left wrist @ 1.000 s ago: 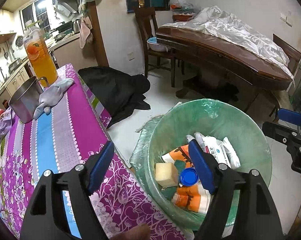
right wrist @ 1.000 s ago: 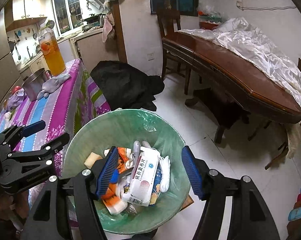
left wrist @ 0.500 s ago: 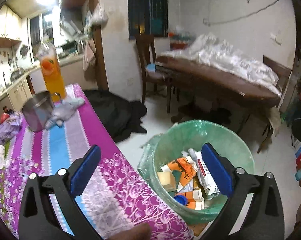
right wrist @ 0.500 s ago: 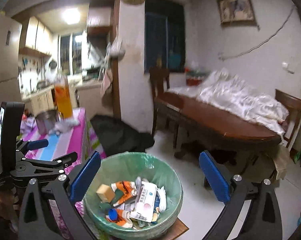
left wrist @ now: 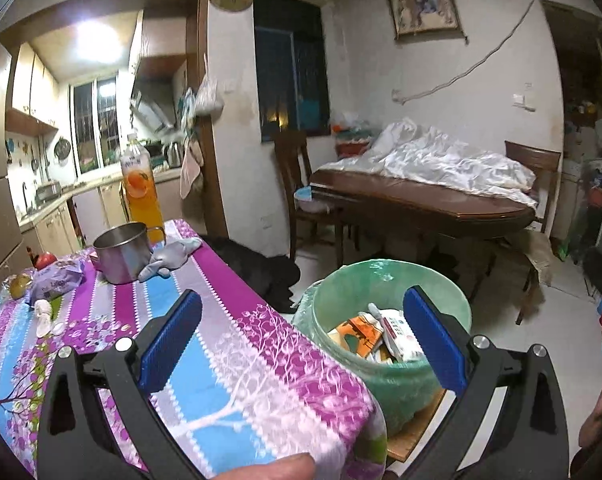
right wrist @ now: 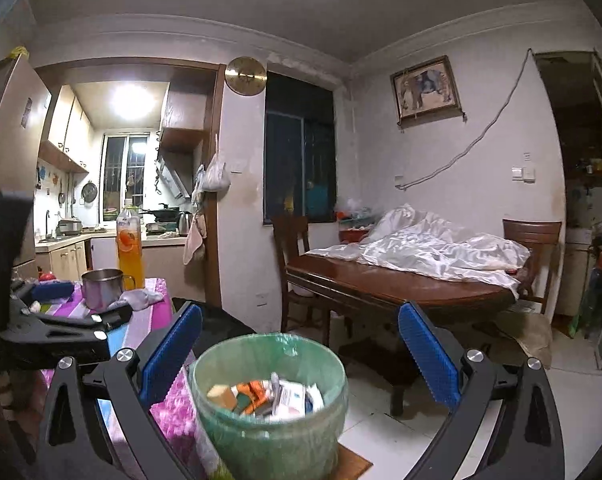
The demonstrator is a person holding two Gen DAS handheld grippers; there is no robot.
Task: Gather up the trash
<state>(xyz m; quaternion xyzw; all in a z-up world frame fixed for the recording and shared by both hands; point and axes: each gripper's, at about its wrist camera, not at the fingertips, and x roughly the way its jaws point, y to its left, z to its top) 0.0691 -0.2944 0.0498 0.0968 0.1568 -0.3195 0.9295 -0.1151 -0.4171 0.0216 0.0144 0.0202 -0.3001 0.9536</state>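
Already the trash [left wrist: 385, 336] lies heaped in the green-lined bin [left wrist: 341, 280], which stands on the floor just beside the corner of the worktop [left wrist: 221, 340], likely put there so scraps can go straight off the edge. Cartons, a white packet and a yellow sponge block show inside it. Both claws are released and carry nothing: the left claw [left wrist: 301, 336] hangs over the worktop's corner with its jaws spread wide, and the right claw [right wrist: 299, 350] is just as wide, with the bin [right wrist: 269, 424] low between its fingers but untouched. Further up the patterned cloth stand a steel mug [left wrist: 121, 252], a grey rag [left wrist: 169, 258], a juice bottle [left wrist: 141, 188] and a purple wrapper [left wrist: 57, 280] with small bits near it, perhaps the next pickings. Nothing blocks the bin's mouth; the mug and bottle crowd the far end.
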